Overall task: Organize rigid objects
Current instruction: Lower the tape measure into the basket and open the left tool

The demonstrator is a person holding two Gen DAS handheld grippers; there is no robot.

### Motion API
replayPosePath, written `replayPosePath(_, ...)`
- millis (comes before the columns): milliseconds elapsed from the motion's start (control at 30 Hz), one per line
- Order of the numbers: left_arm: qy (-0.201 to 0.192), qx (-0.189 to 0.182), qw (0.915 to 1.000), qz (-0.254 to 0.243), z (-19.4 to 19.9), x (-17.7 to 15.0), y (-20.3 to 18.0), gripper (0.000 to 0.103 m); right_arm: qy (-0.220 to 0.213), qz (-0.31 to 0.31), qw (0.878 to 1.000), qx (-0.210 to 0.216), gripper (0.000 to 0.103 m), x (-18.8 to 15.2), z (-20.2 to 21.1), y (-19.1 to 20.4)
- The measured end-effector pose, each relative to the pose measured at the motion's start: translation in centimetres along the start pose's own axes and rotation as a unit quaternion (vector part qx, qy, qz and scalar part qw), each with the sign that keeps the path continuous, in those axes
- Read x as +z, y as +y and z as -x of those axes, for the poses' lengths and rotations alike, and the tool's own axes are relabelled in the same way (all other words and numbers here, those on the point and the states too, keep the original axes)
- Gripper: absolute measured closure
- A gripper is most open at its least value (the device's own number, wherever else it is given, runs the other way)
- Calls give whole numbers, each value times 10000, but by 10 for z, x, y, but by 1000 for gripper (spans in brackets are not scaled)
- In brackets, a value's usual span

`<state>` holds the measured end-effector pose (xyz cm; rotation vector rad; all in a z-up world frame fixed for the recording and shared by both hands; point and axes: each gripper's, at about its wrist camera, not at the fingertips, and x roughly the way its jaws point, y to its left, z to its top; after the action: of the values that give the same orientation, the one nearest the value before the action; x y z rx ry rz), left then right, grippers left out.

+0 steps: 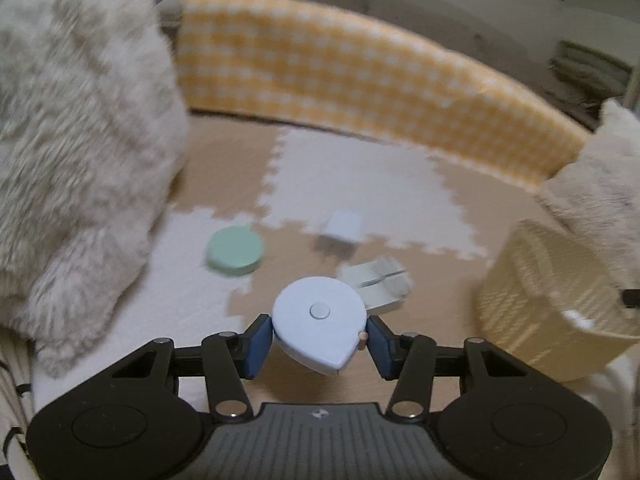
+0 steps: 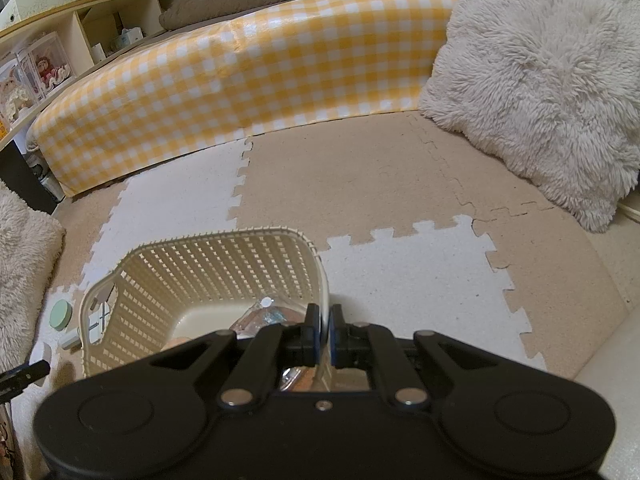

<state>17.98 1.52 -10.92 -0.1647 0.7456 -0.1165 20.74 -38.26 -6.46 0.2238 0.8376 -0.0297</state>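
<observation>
My left gripper (image 1: 320, 340) is shut on a pale blue teardrop-shaped tape measure (image 1: 320, 320) and holds it above the mat. Beyond it on the mat lie a mint green round case (image 1: 235, 251), a small white cube (image 1: 342, 226) and a clear flat box (image 1: 378, 284). The cream lattice basket (image 1: 536, 304) stands to the right. In the right wrist view my right gripper (image 2: 325, 336) is shut on the basket's rim (image 2: 324, 280). Shiny wrapped items (image 2: 264, 318) lie inside the basket (image 2: 208, 276). The green case (image 2: 61, 314) shows left of the basket.
A yellow checked bumper (image 2: 240, 76) runs along the far edge of the puzzle mat (image 2: 400, 280). Fluffy white cushions stand at the left (image 1: 80, 140) and the far right (image 2: 532, 80). A wooden shelf (image 2: 60, 28) with boxes is at the back left.
</observation>
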Motion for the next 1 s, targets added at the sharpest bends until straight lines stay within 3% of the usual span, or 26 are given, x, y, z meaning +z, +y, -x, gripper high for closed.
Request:
replayPosePath(200, -294, -653, 9967, -382, 18, 14, -50, 51, -3, 1, 10000, 0, 98, 0, 0, 0)
replayPosePath(467, -561, -1530, 9826, -896, 23, 38, -126, 51, 3, -13, 10000, 7, 98, 0, 0, 0)
replayPosePath(567, -393, -1663, 9789, -1124, 5, 44, -152, 51, 3, -25, 10000, 19, 98, -1, 0, 0)
replayPosePath(667, 13, -1795, 9762, -1218, -20, 45, -170, 51, 3, -42, 10000, 35, 98, -1, 0, -1)
replayPosePath(1000, 721, -1548, 9613, -2162, -75, 43, -203, 51, 16, -107, 9999, 93, 98, 0, 0, -3)
